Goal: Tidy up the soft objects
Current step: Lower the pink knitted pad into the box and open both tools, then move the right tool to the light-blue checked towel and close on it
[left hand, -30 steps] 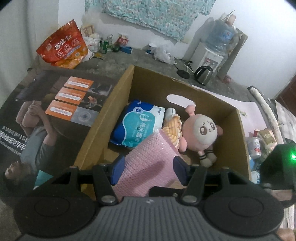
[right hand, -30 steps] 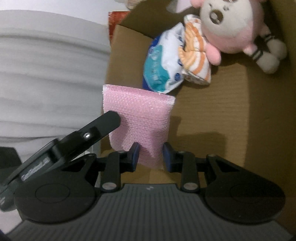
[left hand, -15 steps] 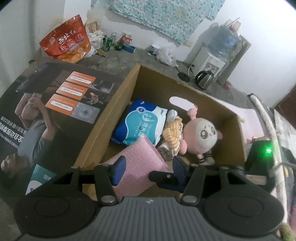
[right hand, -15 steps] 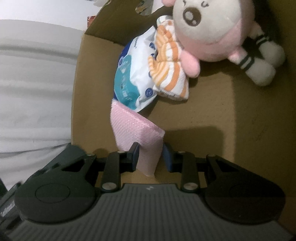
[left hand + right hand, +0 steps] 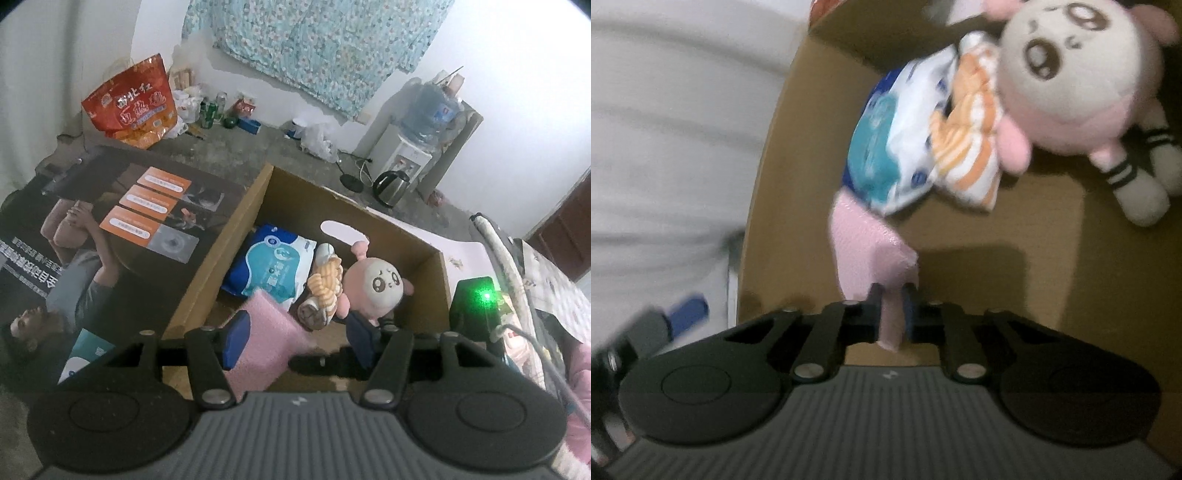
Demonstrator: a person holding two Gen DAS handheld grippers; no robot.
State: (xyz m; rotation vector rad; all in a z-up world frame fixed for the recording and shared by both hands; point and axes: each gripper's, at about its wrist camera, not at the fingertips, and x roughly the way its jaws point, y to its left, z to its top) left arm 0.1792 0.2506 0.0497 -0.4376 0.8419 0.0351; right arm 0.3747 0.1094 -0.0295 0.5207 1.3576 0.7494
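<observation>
A pink foam pouch [image 5: 866, 243] hangs into the cardboard box [image 5: 240, 243]. My right gripper [image 5: 891, 299] is shut on its near edge. In the left wrist view the pouch [image 5: 266, 339] lies between the fingers of my left gripper [image 5: 295, 339], which is open above the box's near rim and does not hold it. In the box lie a blue and white tissue pack [image 5: 273, 266], an orange striped soft toy [image 5: 325, 282] and a pink plush doll [image 5: 376, 288]; all three also show in the right wrist view, tissue pack [image 5: 890, 162], striped toy [image 5: 971, 158], doll [image 5: 1071, 77].
A printed flap [image 5: 110, 236] lies left of the box. A red bag [image 5: 133, 103], cans and clutter sit on the floor behind. A water dispenser [image 5: 406, 155] and kettle [image 5: 391, 188] stand at the back right. White fabric [image 5: 676, 129] lies beside the box.
My left gripper has let go of the pink pouch and pulled up and back. My right gripper has carried the pouch lower into the box, against the tissue pack.
</observation>
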